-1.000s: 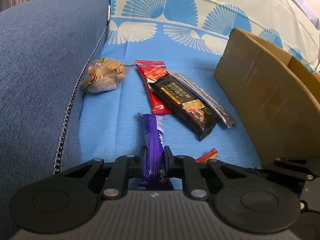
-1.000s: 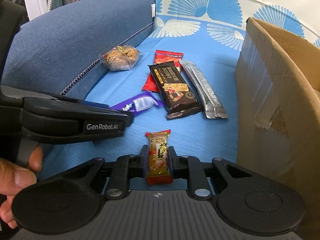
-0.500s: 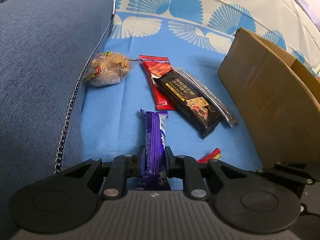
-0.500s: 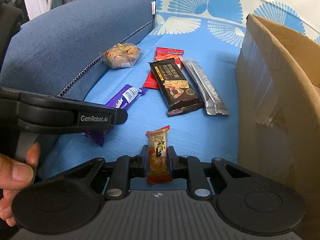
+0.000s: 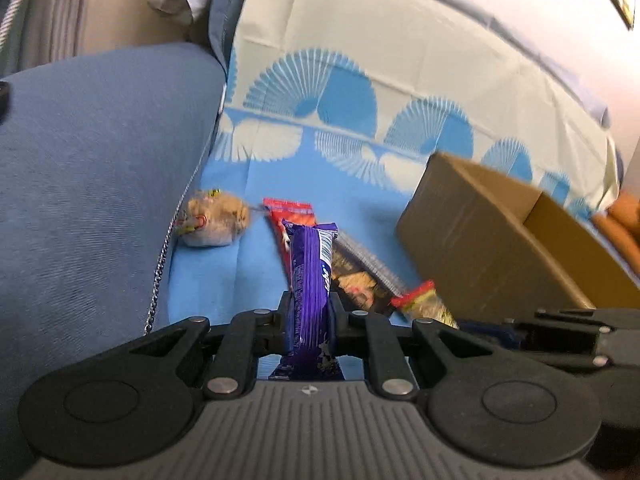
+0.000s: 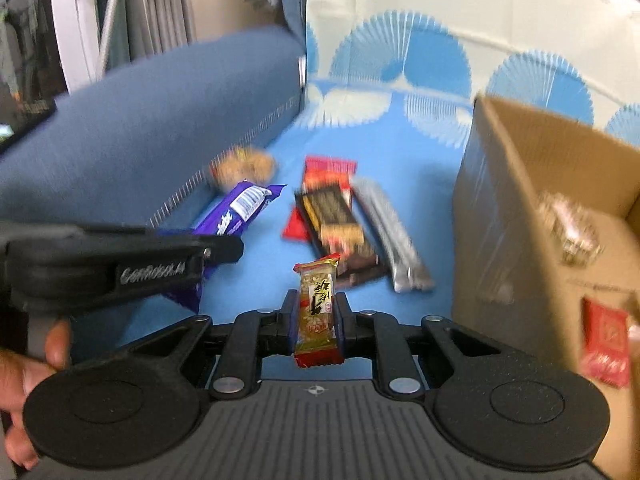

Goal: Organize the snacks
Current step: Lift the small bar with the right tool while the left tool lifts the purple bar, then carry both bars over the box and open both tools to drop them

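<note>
Both bars lifted, cardboard box (image 6: 520,184) right, packets (image 6: 340,216) below

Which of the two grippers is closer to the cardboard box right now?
Right. The right gripper, clamping a small yellow snack, is beside the cardboard box. The left gripper, holding a purple bar, is farther off, on the sofa-arm side.

The blue sheet (image 6: 420,208) carries a cardboard box (image 6: 504,216), cookie bag (image 5: 216,220) and three bars (overlapping).
</note>
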Motion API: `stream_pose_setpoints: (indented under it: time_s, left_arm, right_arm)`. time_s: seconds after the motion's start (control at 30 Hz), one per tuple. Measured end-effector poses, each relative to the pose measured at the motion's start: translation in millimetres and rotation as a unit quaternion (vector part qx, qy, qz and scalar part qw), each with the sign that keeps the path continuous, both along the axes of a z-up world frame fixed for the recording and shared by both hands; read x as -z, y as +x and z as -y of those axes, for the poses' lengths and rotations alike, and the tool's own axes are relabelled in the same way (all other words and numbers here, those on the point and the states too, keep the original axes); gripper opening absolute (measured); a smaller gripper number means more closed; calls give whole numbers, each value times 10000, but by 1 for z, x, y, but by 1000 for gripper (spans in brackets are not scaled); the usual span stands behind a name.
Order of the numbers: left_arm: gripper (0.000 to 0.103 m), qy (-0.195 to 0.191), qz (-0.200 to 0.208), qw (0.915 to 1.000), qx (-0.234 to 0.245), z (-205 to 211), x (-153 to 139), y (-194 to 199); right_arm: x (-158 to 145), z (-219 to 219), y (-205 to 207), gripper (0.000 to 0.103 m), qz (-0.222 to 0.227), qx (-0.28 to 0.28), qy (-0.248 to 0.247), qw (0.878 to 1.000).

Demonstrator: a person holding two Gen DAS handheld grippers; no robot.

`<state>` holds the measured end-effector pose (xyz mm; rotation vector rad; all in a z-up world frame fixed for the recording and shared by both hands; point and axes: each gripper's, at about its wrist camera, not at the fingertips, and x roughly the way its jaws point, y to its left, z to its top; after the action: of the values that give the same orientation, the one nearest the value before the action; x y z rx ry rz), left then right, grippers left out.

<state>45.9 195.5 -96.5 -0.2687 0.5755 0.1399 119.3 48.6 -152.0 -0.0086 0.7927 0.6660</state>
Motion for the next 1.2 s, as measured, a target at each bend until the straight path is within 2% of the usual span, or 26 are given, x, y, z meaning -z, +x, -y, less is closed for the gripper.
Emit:
stream_pose_setpoints:
  time_s: [0.17,0.37,0.5,0.63,0.77,0.97,1.2]
  left_arm:
    - [16,54,217,9997,-30,3,-7,-6]
    - [16,-253,259,9993,-90,-7,-7,-5]
    - [16,-356,225,9990,-115,-8,-5,-4]
    - [16,-266,192,9994,-105,-6,-6,-4]
    - [16,-252,50,9995,-187,-6,-3,4]
    - [16,-173,4,9994,-307,-5,-3,5]
    - [16,-136,-143,9981,-576,-3,-6,5]
  right_arm:
    - [-33,11,-2,18,323,-24,262,9991]
    - [-85,28,12,18,871,-432,417,9944]
    - [-107,39,26,18,1346,-621,445,9879]
    - [-94,53,32,18,1559,-569,567,9845]
    - [-64,60,36,18,1121,-385,529,9915]
    - [-67,72,45,18,1161,-383,965,9878]
    - [-58,101,53,18,973,-104,1119,9889]
